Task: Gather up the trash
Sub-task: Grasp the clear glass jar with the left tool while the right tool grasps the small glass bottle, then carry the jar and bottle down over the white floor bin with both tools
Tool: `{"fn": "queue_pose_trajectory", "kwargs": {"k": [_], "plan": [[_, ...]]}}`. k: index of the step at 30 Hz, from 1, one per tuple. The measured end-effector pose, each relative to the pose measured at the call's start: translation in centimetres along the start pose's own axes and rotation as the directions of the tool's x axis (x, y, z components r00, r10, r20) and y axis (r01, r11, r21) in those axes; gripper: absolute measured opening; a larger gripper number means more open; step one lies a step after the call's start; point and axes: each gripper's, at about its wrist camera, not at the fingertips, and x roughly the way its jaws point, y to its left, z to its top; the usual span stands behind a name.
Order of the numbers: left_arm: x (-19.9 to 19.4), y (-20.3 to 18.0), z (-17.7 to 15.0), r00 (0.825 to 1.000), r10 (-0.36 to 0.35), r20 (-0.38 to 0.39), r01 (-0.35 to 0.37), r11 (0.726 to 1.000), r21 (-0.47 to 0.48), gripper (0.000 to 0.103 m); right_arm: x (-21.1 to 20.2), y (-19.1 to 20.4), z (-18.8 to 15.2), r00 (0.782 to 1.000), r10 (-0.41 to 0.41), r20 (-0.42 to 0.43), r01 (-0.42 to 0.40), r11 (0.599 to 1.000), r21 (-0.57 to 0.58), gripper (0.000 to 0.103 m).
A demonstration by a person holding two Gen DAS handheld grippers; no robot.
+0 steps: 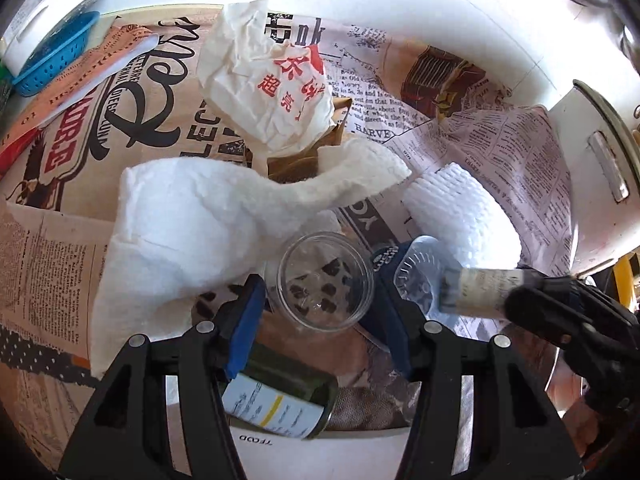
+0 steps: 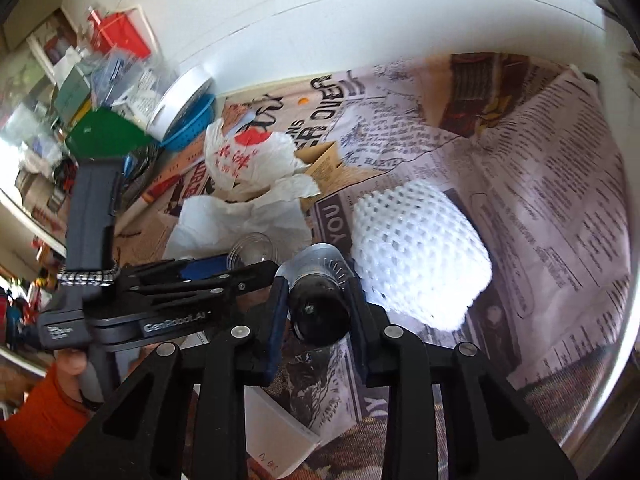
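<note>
My left gripper (image 1: 320, 292) is shut on a clear plastic cup (image 1: 325, 280) and holds it above the newspaper-covered table (image 1: 60, 248). My right gripper (image 2: 319, 304) is shut on a small dark bottle (image 2: 318, 312); in the left wrist view the bottle (image 1: 480, 290) lies sideways beside the cup, with a clear plastic lid (image 1: 418, 276) at its end. A crumpled white paper towel (image 1: 192, 232), a white bag with red characters (image 1: 272, 80) and a white foam net sleeve (image 1: 460, 216) lie on the table. A green can (image 1: 276, 396) lies below the left gripper.
A blue basket (image 1: 56, 54) stands at the far left by the wall. A brown paper piece (image 1: 320, 148) lies under the bag. A white appliance (image 1: 604, 184) stands at the right. Cluttered shelves (image 2: 80, 64) show at the left in the right wrist view.
</note>
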Motion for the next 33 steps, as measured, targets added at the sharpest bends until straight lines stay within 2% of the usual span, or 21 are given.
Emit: {"fn": "queue_pose_trajectory", "kwargs": {"k": [4,8,18,22,27,33], "plan": [[0.8,-0.4,0.0,1.0,0.019,-0.012,-0.019,1.0,-0.011,0.056,-0.6,-0.6,-0.4,1.0,-0.014,0.009,0.014,0.999,0.039,0.026],[0.5,-0.8,-0.1,0.999,0.031,0.009,-0.031,1.0,0.001,0.056,-1.5,-1.1,-0.9,1.0,-0.019,0.018,0.018,0.997,0.071,0.026],[-7.2,-1.8,-1.3,0.992,0.002,0.129,-0.009,0.999,0.054,0.056,-5.4,0.1,-1.9,0.994,-0.048,0.1,0.039,0.995,0.092,0.026],[-11.0,-1.8,-2.3,0.984,-0.006,0.178,-0.008,0.997,0.081,0.056,-7.1,2.1,-2.5,0.989,-0.064,0.133,0.051,0.994,0.096,0.026],[-15.7,0.0,-4.7,0.976,-0.049,0.214,0.024,0.993,0.118,0.056,-9.7,5.7,-4.5,0.977,-0.1,0.186,0.081,0.991,0.107,0.026],[-20.3,3.1,-9.9,0.967,-0.106,0.232,0.058,0.977,0.207,0.056,-11.4,10.9,-9.0,0.953,-0.173,0.249,0.131,0.975,0.178,0.026]]}}
